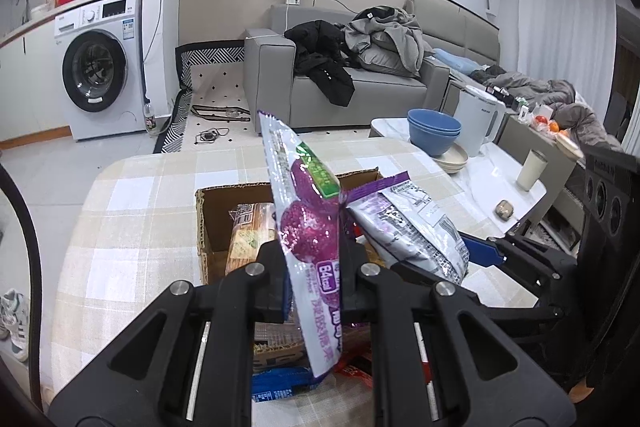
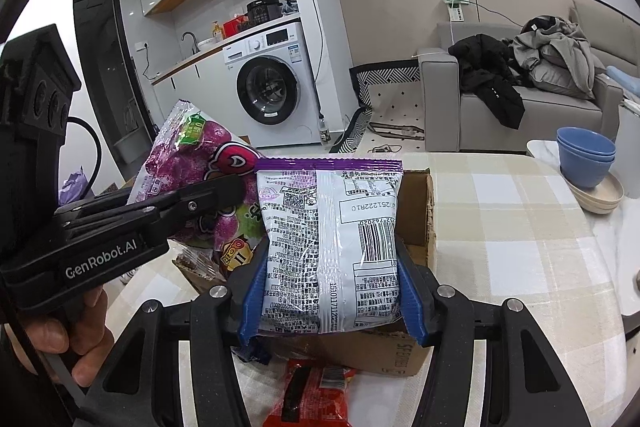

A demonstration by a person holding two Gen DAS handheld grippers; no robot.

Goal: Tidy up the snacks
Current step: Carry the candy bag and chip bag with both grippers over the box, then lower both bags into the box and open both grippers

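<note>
My left gripper [image 1: 312, 267] is shut on a purple grape-candy bag [image 1: 308, 223], held upright above an open cardboard box [image 1: 208, 211] on the checked tablecloth. That bag also shows in the right wrist view [image 2: 188, 163], with the left gripper [image 2: 224, 193] clamped on it. My right gripper [image 2: 328, 279] is shut on a white and purple snack bag [image 2: 328, 239], its printed back facing the camera, over the box [image 2: 420, 211]. This bag shows in the left wrist view [image 1: 412, 223] too, beside the candy bag. A biscuit pack [image 1: 248, 231] lies in the box.
A red snack pack [image 2: 312, 395] and a blue pack [image 1: 276, 385] lie on the table in front of the box. Stacked blue bowls [image 1: 434, 135], a white kettle [image 1: 480, 119] and a cup [image 1: 531, 169] stand on the white side table at right. A grey sofa [image 1: 360, 83] is behind.
</note>
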